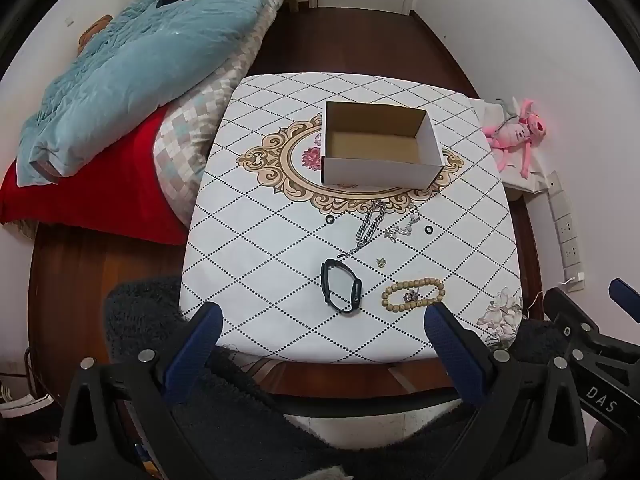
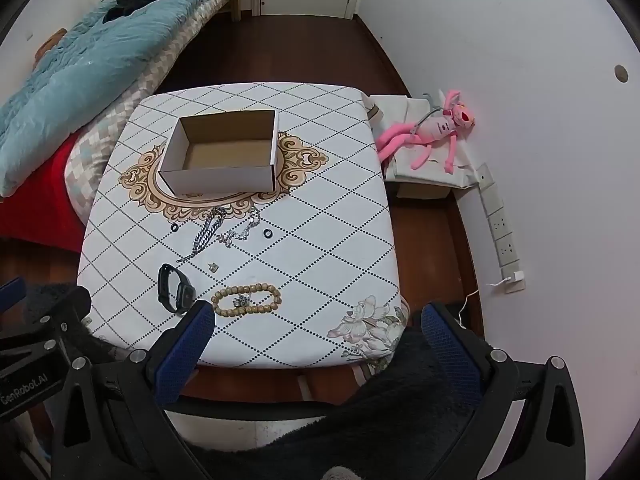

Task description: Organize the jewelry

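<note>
An empty white cardboard box [image 1: 380,160] [image 2: 224,178] stands open on the patterned table [image 1: 256,264] [image 2: 332,248]. In front of it lie a silver chain [image 1: 370,226] [image 2: 206,232], a second silver chain [image 1: 404,228] [image 2: 240,230], two small black rings [image 1: 330,220] [image 1: 428,230], a tiny charm [image 1: 381,262], a black watch [image 1: 341,286] [image 2: 174,288] and a wooden bead bracelet [image 1: 412,294] [image 2: 246,300]. My left gripper [image 1: 322,316] and right gripper [image 2: 316,316] are open and empty, held above the table's near edge.
A bed with a blue quilt [image 1: 140,60] and red sheet lies to the left. A pink plush toy [image 2: 432,132] lies on a low stand at the right, by a power strip [image 2: 500,228]. Dark fuzzy fabric [image 1: 144,312] is below me.
</note>
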Available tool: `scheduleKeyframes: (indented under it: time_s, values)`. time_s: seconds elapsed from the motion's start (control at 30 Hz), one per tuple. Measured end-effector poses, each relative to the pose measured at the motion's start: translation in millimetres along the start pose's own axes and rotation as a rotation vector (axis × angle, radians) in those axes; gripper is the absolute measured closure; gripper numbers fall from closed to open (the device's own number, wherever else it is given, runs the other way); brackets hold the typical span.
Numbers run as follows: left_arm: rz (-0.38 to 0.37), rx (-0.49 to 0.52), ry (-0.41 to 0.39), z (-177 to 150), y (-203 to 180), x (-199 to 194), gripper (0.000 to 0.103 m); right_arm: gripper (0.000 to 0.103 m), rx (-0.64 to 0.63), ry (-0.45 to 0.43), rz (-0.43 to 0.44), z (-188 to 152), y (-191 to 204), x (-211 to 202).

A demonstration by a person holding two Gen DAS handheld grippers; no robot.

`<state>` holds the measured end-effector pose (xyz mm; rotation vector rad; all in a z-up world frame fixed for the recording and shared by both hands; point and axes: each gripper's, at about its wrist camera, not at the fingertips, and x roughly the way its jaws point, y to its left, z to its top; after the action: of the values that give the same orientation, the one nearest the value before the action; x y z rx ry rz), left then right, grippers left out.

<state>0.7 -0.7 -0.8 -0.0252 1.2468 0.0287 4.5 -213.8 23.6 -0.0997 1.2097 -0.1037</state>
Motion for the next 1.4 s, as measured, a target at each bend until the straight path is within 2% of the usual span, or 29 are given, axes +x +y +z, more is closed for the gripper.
scheduleKeyframes:
  time_s: [1.4]
  values:
    - [-0.012,-0.004,-0.022,1.0,0.1,-11.1,0.0,0.0,0.007,-0.015,0.008,3.2,-5.3,-6.0]
